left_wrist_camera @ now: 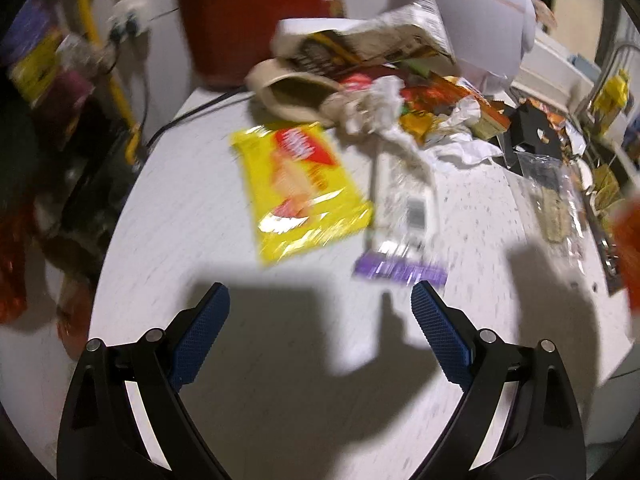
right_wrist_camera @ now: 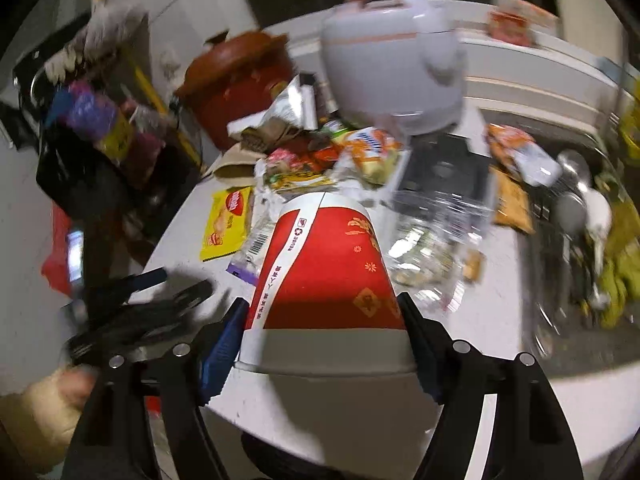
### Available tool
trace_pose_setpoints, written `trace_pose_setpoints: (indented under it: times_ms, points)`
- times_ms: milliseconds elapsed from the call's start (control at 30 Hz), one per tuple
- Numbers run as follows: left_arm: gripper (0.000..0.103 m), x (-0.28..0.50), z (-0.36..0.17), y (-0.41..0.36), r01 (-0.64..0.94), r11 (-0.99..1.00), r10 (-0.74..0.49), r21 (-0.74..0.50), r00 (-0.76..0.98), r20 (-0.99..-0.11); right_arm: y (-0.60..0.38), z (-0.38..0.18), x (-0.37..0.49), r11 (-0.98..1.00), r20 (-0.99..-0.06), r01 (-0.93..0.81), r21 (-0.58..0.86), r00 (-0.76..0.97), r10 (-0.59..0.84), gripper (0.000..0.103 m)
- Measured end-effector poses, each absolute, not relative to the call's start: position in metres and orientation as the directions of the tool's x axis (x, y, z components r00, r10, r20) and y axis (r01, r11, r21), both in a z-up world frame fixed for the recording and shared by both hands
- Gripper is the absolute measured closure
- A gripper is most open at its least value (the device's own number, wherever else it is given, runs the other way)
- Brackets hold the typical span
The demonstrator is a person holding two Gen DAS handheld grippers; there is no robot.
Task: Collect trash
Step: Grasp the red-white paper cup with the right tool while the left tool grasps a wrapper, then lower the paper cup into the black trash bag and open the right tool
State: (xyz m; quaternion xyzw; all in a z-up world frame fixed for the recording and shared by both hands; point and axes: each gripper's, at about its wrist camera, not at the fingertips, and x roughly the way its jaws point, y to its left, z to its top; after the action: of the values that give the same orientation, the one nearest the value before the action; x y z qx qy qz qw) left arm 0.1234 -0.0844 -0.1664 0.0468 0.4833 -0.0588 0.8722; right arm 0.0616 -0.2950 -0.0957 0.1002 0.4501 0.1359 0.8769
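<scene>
My left gripper (left_wrist_camera: pixel 320 300) is open and empty above the white counter (left_wrist_camera: pixel 200 240). Ahead of it lie a yellow snack wrapper (left_wrist_camera: pixel 300 188), a clear wrapper with a purple strip (left_wrist_camera: pixel 400 268) and a heap of crumpled paper and wrappers (left_wrist_camera: pixel 400 108). My right gripper (right_wrist_camera: pixel 324 312) is shut on a red and white paper cup (right_wrist_camera: pixel 324 276), held on its side above the counter edge. The yellow wrapper (right_wrist_camera: pixel 228 224) and the left gripper (right_wrist_camera: pixel 144 280) also show in the right wrist view, to the left of the cup.
A red pot (right_wrist_camera: pixel 240 80) and a grey rice cooker (right_wrist_camera: pixel 392 68) stand at the back of the counter. A clear plastic bag (right_wrist_camera: pixel 436 232) lies right of the cup. A sink (right_wrist_camera: pixel 580 208) with utensils is at the right. Bags hang at the left (left_wrist_camera: pixel 40 60).
</scene>
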Motion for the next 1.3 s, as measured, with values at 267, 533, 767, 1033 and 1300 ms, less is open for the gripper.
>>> trace_pose_setpoints:
  times_ms: [267,533,767,1033,1300]
  points:
    - [0.013,0.163,-0.183,-0.14,0.264,0.955,-0.027,0.136,0.533,-0.846,-0.309,-0.099,0.029,0.941,-0.75,-0.08,0.329,0.584,0.311,0.028]
    - [0.059,0.167,-0.178,-0.139,0.291,0.956,-0.129,0.036,0.528,-0.84,-0.306,-0.105,0.015,0.932,-0.743,-0.073,0.355,0.583,0.329,0.028]
    - [0.062,0.132,-0.167,-0.113,0.305,0.945,-0.26,-0.119,0.476,-0.84,-0.304,-0.103,0.01,0.923,-0.728,-0.075,0.378,0.591,0.347,0.028]
    - [0.063,0.069,-0.132,-0.062,0.368,0.874,-0.457,-0.318,0.395,-0.797,-0.295,-0.104,-0.001,0.908,-0.72,-0.103,0.406,0.577,0.387,0.028]
    - [0.063,0.036,-0.111,-0.026,0.359,0.87,-0.473,-0.337,0.422,-0.773,-0.279,-0.106,-0.009,0.895,-0.715,-0.126,0.429,0.559,0.421,0.028]
